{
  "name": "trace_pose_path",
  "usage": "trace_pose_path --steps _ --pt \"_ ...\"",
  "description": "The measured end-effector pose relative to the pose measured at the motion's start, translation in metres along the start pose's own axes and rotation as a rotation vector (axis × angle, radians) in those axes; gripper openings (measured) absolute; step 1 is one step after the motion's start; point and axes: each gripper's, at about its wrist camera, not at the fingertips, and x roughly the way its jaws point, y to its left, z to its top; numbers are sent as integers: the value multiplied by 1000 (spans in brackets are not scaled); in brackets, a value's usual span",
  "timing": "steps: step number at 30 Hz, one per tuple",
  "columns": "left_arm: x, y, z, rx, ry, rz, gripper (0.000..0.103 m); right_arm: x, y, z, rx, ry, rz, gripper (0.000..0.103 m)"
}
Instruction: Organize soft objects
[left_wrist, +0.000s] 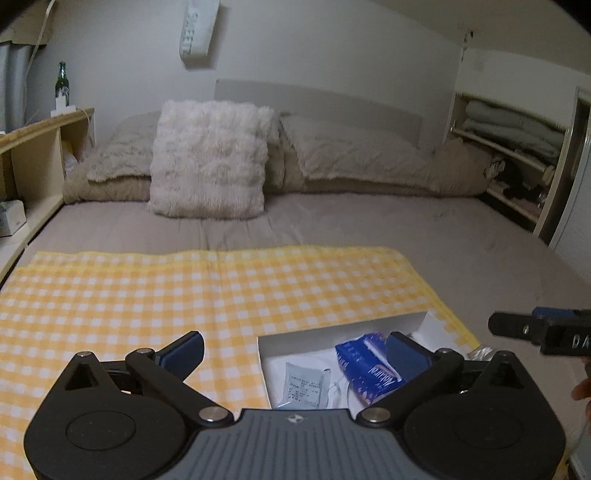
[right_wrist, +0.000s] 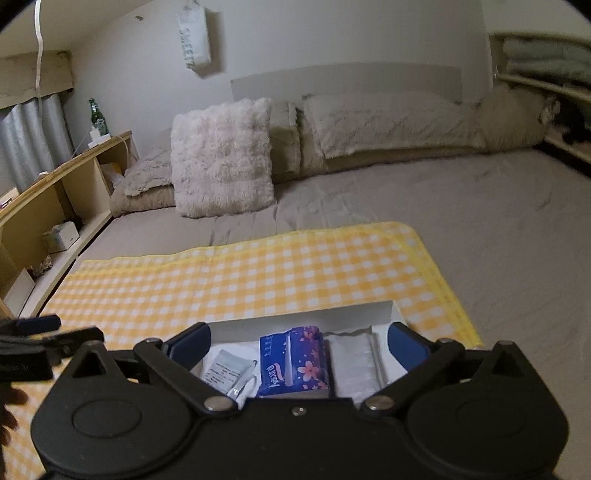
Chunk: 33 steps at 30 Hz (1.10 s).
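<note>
A white shallow box (left_wrist: 325, 330) (right_wrist: 306, 314) sits on a yellow checked cloth (left_wrist: 184, 291) (right_wrist: 258, 266) spread over the bed. Inside lie a blue flowered tissue pack (left_wrist: 365, 363) (right_wrist: 293, 360), a small grey sachet (left_wrist: 304, 382) (right_wrist: 225, 367) and a clear plastic pack (right_wrist: 352, 356). My left gripper (left_wrist: 293, 350) is open and empty, its right finger over the box. My right gripper (right_wrist: 299, 343) is open and empty, its jaws straddling the box above the contents. The right gripper's tip also shows in the left wrist view (left_wrist: 517, 326).
A fluffy white cushion (left_wrist: 208, 158) (right_wrist: 223, 157) leans on beige pillows (left_wrist: 369, 155) at the headboard. A wooden shelf unit (left_wrist: 33, 158) (right_wrist: 55, 199) with a green bottle (left_wrist: 62, 83) runs along the left. Open shelves (left_wrist: 513, 147) stand at the right.
</note>
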Motion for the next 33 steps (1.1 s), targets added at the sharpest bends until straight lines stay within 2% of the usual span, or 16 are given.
trace_pose_path --steps 7,15,23,33 --pt "-37 1 -6 -28 -63 -10 103 -38 4 -16 -52 -74 -14 103" --pt "-64 -6 -29 12 -97 7 103 -70 8 -43 -68 -123 -2 103" --pt "-82 -12 -54 68 -117 45 103 -93 22 -76 -122 -159 -5 103" --pt "-99 -16 -90 105 -117 70 103 -112 29 -99 -136 -192 -7 103"
